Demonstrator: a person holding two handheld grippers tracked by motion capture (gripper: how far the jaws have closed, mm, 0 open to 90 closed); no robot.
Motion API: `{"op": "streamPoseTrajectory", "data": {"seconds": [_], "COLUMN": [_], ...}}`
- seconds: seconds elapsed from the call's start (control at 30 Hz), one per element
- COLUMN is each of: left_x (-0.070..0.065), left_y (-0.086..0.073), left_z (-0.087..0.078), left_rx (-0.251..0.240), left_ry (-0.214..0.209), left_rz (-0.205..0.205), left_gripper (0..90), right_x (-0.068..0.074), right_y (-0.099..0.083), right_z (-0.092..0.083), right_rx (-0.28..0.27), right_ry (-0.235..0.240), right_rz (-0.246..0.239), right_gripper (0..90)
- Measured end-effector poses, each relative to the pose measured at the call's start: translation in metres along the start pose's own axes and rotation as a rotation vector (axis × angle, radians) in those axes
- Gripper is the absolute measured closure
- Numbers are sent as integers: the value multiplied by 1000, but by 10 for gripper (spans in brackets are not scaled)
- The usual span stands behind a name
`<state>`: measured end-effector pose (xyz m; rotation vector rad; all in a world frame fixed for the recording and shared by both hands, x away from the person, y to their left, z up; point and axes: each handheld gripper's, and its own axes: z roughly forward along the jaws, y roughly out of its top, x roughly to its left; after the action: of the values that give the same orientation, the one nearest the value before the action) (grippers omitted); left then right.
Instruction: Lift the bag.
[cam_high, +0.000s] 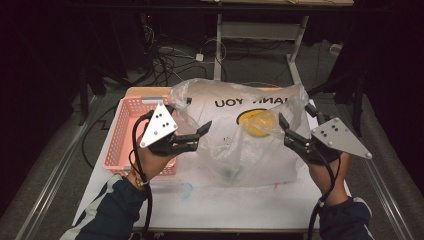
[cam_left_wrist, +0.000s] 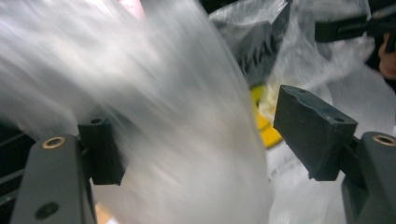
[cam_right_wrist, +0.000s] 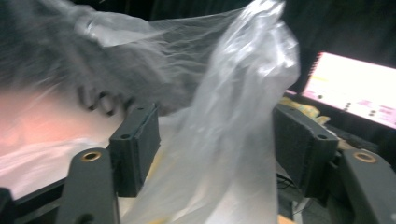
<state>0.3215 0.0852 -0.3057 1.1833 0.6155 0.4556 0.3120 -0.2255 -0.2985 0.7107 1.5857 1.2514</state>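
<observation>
Letting go of the crinkled translucent plastic bag (cam_high: 250, 135), printed with black letters and a yellow smiley, slumped mid-surface on the white surface (cam_high: 225, 200) right of the pink plastic basket (cam_high: 125, 132). Left gripper (cam_high: 202, 131) at the bag's left edge, fingers (cam_left_wrist: 314, 130) spread wide, film between them, not pinched. Right gripper (cam_high: 286, 131) at the right edge, fingers (cam_right_wrist: 137, 147) likewise apart around a loose fold. Next, probably: regrasp both rims and spread the mouth
</observation>
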Motion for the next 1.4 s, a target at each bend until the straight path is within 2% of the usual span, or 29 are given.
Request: {"op": "streamPoseTrajectory", "data": {"seconds": [0.07, 0.17, 0.3, 0.37, 0.43, 0.53, 0.6, 0.63, 0.73, 0.9, 1.07, 1.13, 1.23, 1.4], "left_x": [1, 3, 5, 7, 11, 18, 22, 24, 24, 26, 32, 34, 36, 38], "left_y": [-5, -8, -15, -20, -23, -24, -23, -23, -23, -24, -28, -31, -38, -53], "left_z": [-8, -21, -37, -43, -48, -50, -49, -49, -49, -56, -69, -74, -81, -91], "left_rx": [3, 9, 12, 34, 41, 46, 56, 62, 63, 78, 91, 99, 107, 135], "left_ry": [0, -3, -6, -1, 3, 32, 62, 59, 75, 85, 102, 103, 109, 95], "left_rz": [0, -3, 23, 47, 52, 40, 36, 27, 36, 45, 38, 40, 43, 59], "left_gripper": [230, 230, 230, 230, 229, 227, 139, 163, 161, 154, 149, 148, 148, 148], "right_x": [4, 8, 10, 9, 7, 4, 3, 1, -2, -8, -9, -9, -6, -3], "right_y": [-4, -10, -20, -23, -24, -18, -11, -7, 4, 7, -7, -15, -33, -61], "right_z": [-5, -12, -22, -25, -29, -33, -35, -36, -40, -48, -60, -64, -66, -65], "right_rx": [13, 21, 27, 25, 23, 12, 9, 9, 26, 52, 68, 69, 89, 109], "right_ry": [36, 61, 79, 88, 99, 111, 107, 108, 98, 82, 92, 100, 104, 114], "right_rz": [-10, -5, -4, 0, -2, 13, 6, -6, -4, -14, -8, 8, 10, 22], "right_gripper": [327, 308, 284, 270, 254, 243, 230, 222, 193, 161, 157, 159, 159, 166]}}
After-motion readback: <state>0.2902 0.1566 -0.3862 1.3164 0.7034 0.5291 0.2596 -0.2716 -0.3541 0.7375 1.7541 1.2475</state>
